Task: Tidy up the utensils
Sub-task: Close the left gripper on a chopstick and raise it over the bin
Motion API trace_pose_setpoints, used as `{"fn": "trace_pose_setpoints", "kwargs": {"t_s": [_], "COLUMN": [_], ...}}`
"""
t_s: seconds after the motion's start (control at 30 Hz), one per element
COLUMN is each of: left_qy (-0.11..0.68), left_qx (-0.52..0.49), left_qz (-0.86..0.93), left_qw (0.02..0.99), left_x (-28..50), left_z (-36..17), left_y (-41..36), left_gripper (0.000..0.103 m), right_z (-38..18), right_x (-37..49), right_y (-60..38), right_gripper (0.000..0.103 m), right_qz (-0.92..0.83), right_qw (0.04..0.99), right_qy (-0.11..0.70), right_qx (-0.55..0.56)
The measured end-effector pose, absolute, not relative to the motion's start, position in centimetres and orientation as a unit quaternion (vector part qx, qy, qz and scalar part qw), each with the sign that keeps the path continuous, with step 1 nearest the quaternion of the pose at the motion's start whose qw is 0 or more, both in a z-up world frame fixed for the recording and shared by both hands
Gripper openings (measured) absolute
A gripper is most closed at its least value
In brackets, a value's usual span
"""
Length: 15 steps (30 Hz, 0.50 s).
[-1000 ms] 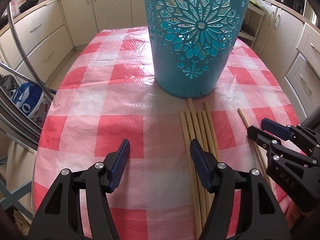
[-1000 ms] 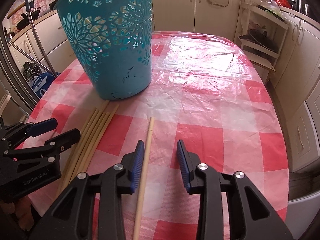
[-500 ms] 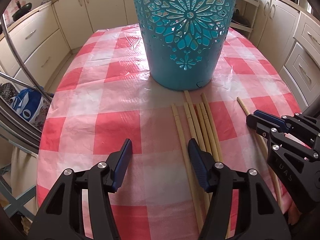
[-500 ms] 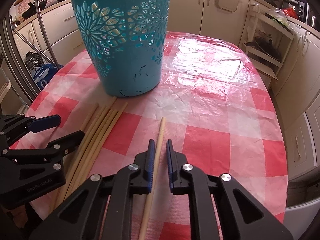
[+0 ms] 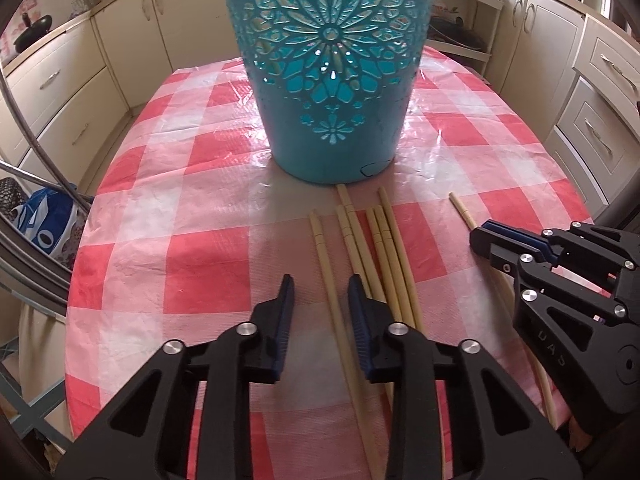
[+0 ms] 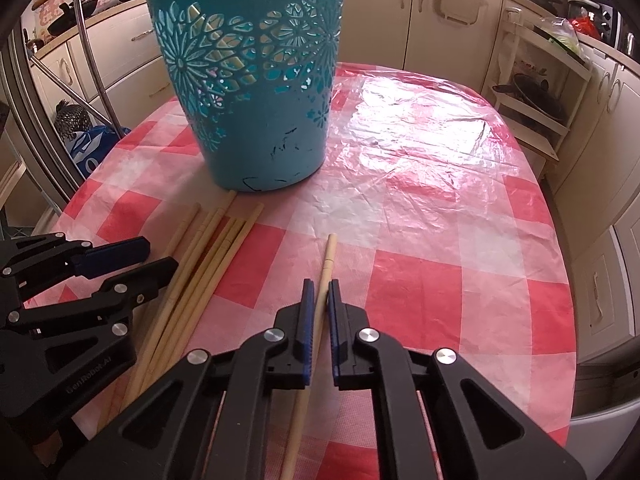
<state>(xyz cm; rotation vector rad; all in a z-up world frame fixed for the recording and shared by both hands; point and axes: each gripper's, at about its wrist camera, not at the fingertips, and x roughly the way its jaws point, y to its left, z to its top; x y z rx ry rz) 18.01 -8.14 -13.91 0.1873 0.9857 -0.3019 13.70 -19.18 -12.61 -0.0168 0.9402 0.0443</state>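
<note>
A teal cut-out basket (image 5: 332, 120) (image 6: 260, 140) stands upright on the red-checked tablecloth (image 5: 180, 240). In front of it lies a bundle of several pale wooden chopsticks (image 5: 380, 248) (image 6: 216, 248). One chopstick (image 5: 322, 252) lies a little left of the bundle, between the jaws of my left gripper (image 5: 320, 284) (image 6: 156, 256). Those jaws are closing, and the pads stand clear of it on both sides. Further right, my right gripper (image 6: 320, 286) (image 5: 478, 236) is shut on a single chopstick (image 6: 329, 252) (image 5: 460, 210) whose far end rests on the cloth.
Cream kitchen cabinets (image 5: 600, 120) surround the oval table. A blue bag (image 5: 44, 224) and slanted metal tubes (image 6: 92, 80) stand off the table's left edge. An open shelf rack (image 6: 532, 92) stands at the right.
The right jaws have closed onto the single chopstick. The left jaws have narrowed from wide open around the leftmost chopstick, which now lies apart from the bundle.
</note>
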Motion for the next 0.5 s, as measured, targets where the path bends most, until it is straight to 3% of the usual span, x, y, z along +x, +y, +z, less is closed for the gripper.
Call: {"fn": "trace_pose_setpoints", "kwargs": {"t_s": [0.2,0.3,0.5], "left_qy": [0.469,0.470,0.480], "left_qx": [0.091,0.089,0.033], "left_qz": [-0.149,-0.162,-0.197], "left_qw": [0.866,0.863,0.855], "left_x": [17.9,17.9,18.0], "left_z": [-13.9,-13.9,-12.3], "left_y": [-8.4,-8.7,-7.1], "left_gripper": [0.019,0.006,0.005], "right_z": [-12.6,-12.6,-12.6], "right_x": [13.7,13.7,13.7], "right_y": [-18.8,-18.4,-18.2], "right_gripper": [0.008,0.008,0.008], "right_qz": [0.019,0.017,0.014], "right_qw": [0.891,0.892,0.893], "right_qy": [0.454,0.450,0.448], "right_qx": [-0.020,-0.033,-0.043]}}
